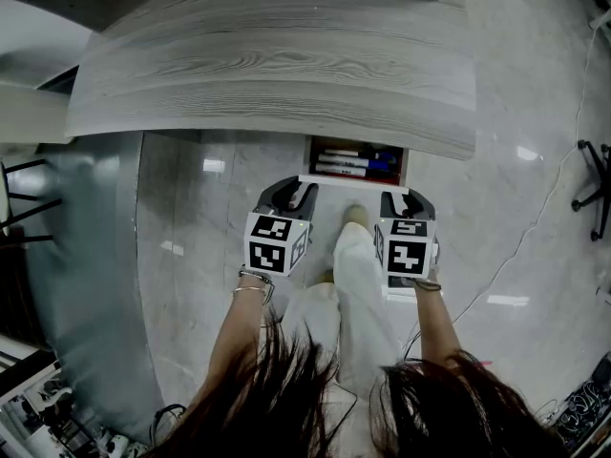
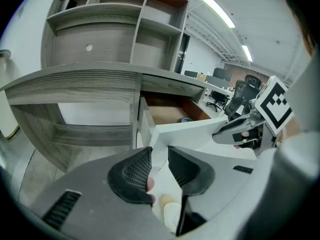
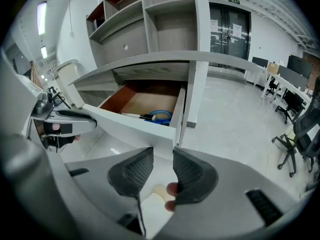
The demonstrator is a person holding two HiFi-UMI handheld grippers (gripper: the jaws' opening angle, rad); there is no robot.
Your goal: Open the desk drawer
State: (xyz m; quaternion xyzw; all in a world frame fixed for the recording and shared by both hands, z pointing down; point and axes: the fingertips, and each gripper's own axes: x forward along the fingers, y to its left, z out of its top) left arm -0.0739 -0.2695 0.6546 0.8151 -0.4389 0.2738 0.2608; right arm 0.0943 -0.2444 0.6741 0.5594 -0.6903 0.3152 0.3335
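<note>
While level, left gripper [image 2: 159, 167] and right gripper [image 3: 163, 167] pinch the drawer [image 1: 353, 180].

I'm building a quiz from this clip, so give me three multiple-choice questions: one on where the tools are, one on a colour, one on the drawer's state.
1. Where are the left tool and right tool? A on a shelf; B at the drawer front; C on the floor.
2. The drawer front is: A white; B red; C black.
3. The drawer is: A shut; B partly open; C removed.
Answers: B, both clamp its ends; A, the panel shows white; B, pens show inside it.
</note>
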